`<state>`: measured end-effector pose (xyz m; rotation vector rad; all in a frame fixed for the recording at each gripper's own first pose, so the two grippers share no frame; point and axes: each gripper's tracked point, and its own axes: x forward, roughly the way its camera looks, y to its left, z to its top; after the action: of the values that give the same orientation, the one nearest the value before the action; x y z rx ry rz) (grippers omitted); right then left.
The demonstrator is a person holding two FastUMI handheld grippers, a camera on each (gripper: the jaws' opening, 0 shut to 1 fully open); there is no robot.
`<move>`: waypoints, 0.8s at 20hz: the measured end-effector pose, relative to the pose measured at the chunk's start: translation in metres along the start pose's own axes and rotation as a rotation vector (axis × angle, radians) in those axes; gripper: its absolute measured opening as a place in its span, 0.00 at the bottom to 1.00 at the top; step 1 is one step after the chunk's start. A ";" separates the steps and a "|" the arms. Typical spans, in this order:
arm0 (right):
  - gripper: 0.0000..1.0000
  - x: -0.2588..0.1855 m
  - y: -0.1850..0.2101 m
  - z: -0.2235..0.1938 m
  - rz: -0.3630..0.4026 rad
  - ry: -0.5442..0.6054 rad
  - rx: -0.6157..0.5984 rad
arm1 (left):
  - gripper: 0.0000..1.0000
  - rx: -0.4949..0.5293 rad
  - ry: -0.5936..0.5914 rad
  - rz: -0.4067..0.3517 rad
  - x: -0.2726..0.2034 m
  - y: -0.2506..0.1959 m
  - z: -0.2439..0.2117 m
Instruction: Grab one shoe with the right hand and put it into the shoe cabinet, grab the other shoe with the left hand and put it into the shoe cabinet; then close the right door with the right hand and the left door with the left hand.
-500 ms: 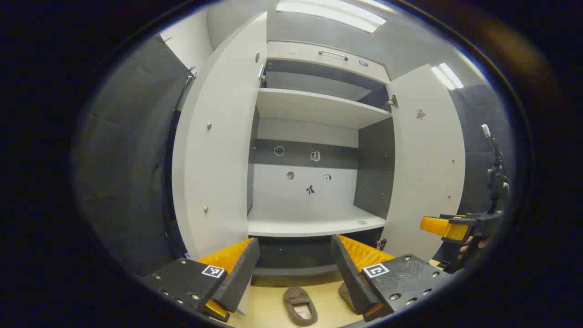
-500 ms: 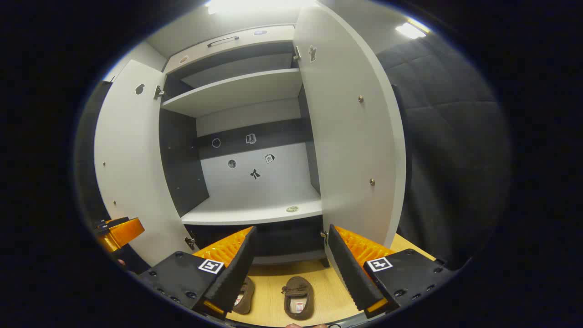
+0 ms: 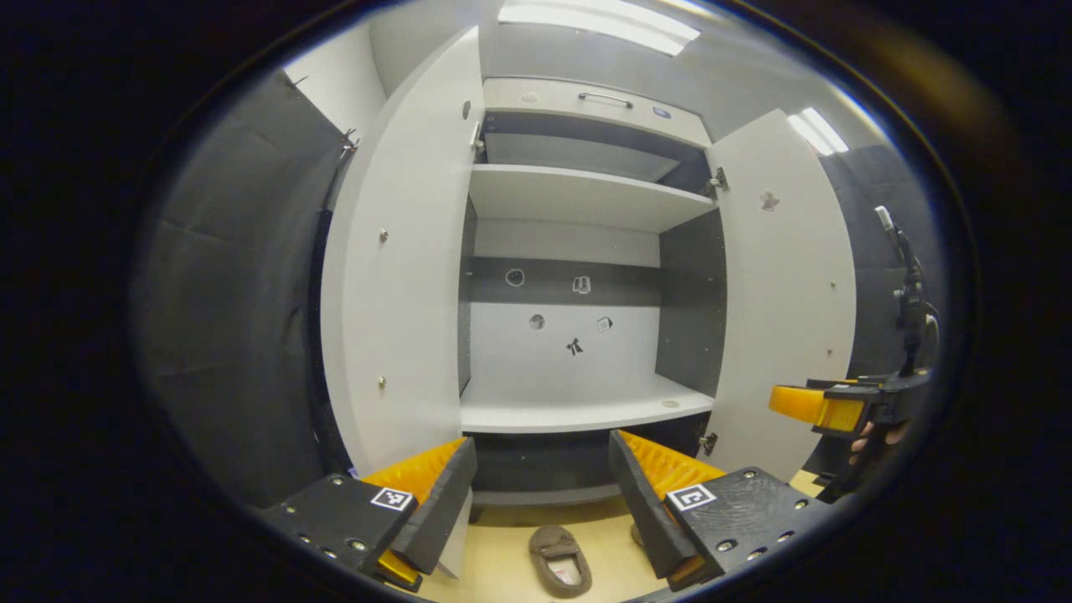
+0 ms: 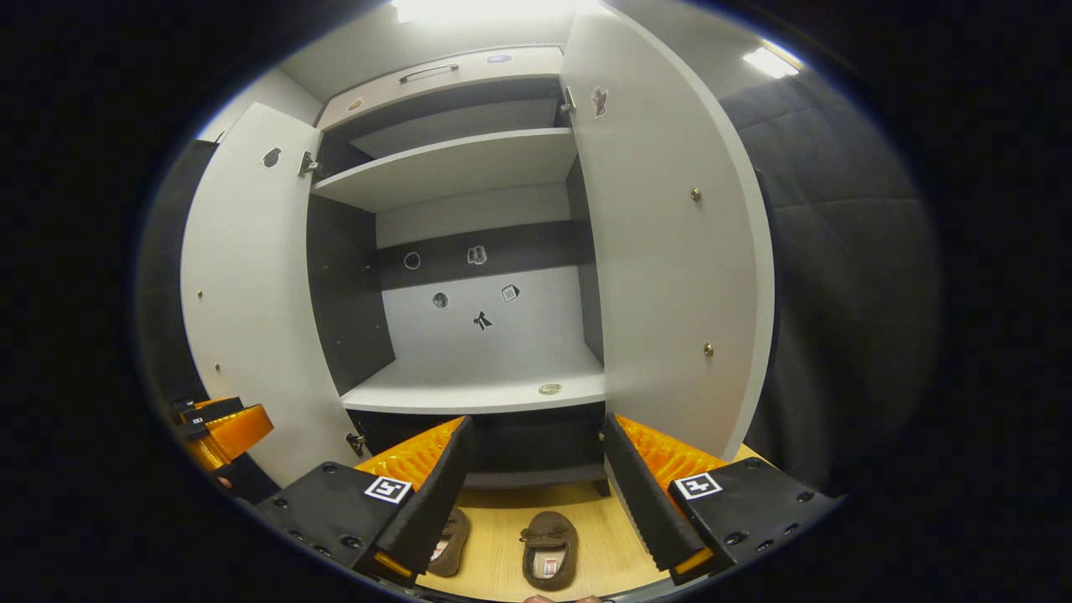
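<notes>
A pale wood floor (image 4: pixel 502 511) fronts the open shoe cabinet (image 4: pixel 477 394). Both shoes (image 4: pixel 548 548) lie at its foot. Right gripper (image 4: pixel 536 494) and left gripper (image 3: pixel 540 494) fingers spread wide, empty; a shallow pinch could drop a soft shoe.

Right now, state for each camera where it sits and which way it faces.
Left gripper view: rides the left gripper, facing the open shoe cabinet; own open fingers below, the right gripper off to the side.
Right gripper view: rides the right gripper, facing the same cabinet; own open fingers over two brown shoes on the floor.
Shared: cabinet, both open doors, shoes.
</notes>
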<state>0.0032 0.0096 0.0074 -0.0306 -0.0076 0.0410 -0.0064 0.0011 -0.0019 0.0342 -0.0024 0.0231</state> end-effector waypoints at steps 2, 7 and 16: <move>0.98 0.001 0.001 -0.001 0.000 0.002 -0.001 | 0.93 0.005 0.004 0.007 -0.001 0.003 -0.003; 0.98 0.003 0.007 -0.006 0.014 0.025 -0.010 | 0.93 -0.009 0.014 0.016 -0.001 0.007 -0.007; 0.98 0.009 0.017 -0.005 0.045 0.048 -0.022 | 0.93 -0.032 0.029 0.020 0.001 0.011 -0.018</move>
<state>0.0113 0.0271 0.0015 -0.0541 0.0405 0.0852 -0.0052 0.0126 -0.0191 0.0022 0.0259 0.0435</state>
